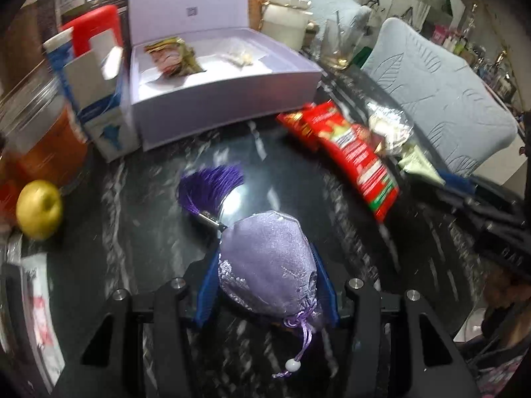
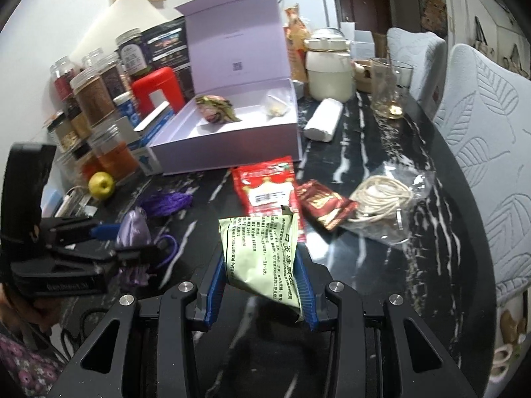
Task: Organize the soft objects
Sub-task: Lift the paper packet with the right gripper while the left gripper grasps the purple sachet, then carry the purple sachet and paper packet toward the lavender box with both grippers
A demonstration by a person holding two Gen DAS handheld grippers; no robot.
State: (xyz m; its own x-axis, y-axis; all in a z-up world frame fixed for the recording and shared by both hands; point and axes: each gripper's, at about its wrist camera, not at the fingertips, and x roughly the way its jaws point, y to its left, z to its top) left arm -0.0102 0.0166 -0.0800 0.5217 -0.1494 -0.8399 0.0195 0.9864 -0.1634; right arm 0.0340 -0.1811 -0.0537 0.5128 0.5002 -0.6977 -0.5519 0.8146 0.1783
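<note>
2 grips: left gripper point(image 1: 267, 285) pinches the lilac sachet point(image 1: 265, 265); right gripper point(image 2: 259, 285) clamps the green packet point(image 2: 262, 248), jaws narrow.

The pouch point(image 1: 265, 265) is shiny lilac with a purple tassel point(image 1: 212, 185). The table point(image 1: 149, 232) is black, veined white. The packet point(image 2: 262, 255) is pale green.

The lilac satin drawstring pouch point(image 1: 268, 265) sits between the left gripper point(image 1: 267, 285) fingers, its purple tassel point(image 1: 212, 184) ahead on the black marble table point(image 1: 149, 232). Farther ahead stands the open lavender cardboard box point(image 1: 229, 99). The pale green printed sachet point(image 2: 262, 258) lies between the right gripper point(image 2: 259, 293) fingers, with the red foil packet point(image 2: 265, 189) beyond.
</note>
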